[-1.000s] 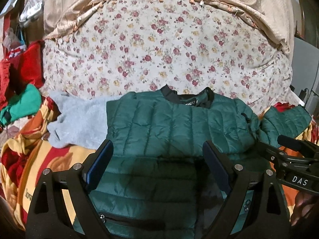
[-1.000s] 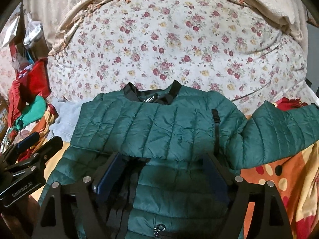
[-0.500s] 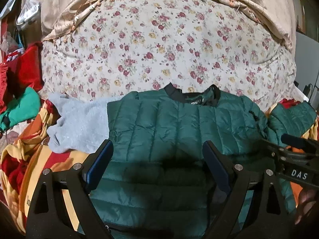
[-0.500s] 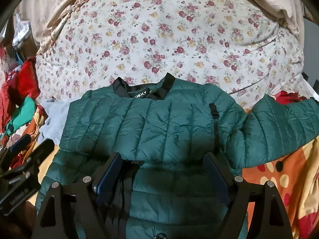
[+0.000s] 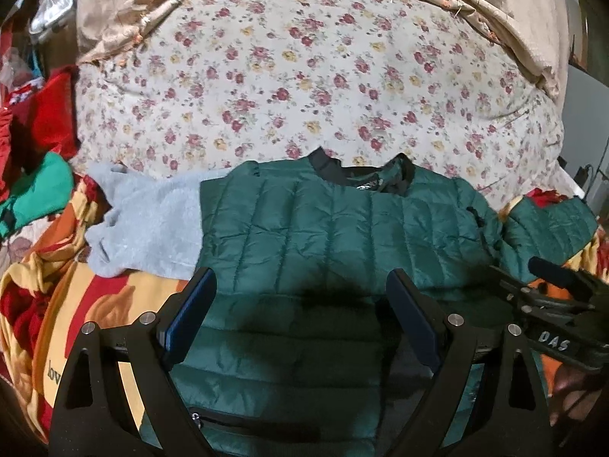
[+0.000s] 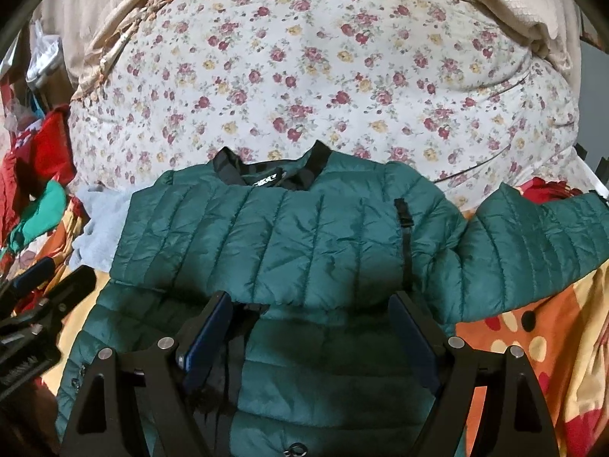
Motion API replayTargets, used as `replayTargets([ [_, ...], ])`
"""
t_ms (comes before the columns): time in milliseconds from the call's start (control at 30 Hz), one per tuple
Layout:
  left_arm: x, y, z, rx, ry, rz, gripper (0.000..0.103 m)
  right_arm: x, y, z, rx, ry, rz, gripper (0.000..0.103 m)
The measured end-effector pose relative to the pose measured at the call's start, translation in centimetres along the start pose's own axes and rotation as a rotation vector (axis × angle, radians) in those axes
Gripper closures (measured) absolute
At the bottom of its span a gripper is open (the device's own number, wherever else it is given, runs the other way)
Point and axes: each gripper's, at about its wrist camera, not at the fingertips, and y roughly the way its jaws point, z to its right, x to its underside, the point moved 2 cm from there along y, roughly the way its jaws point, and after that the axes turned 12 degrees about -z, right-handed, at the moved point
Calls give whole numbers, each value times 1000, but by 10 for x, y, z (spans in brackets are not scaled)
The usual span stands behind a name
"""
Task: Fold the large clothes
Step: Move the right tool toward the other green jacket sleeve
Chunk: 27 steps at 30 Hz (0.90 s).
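A dark green quilted puffer jacket lies flat on the bed, black collar toward the far side; it also shows in the right wrist view. One sleeve is folded across the chest. The other sleeve stretches out to the right. My left gripper is open and empty, hovering over the jacket's lower half. My right gripper is open and empty above the folded sleeve's edge and the black zipper strip. Each gripper shows at the edge of the other's view: the right gripper and the left gripper.
A grey garment lies left of the jacket. A floral quilt covers the bed behind it. An orange, red and yellow blanket lies under the jacket. Red and green clothes pile at the far left.
Both grippers have pulled back and risen a little from the jacket, staying open. The jacket itself has not moved.
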Motion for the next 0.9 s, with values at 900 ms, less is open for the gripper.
replayTargets([
  [900, -21, 75, -16, -2, -58, -67, 12, -24, 50, 36, 59, 54, -60, 16],
])
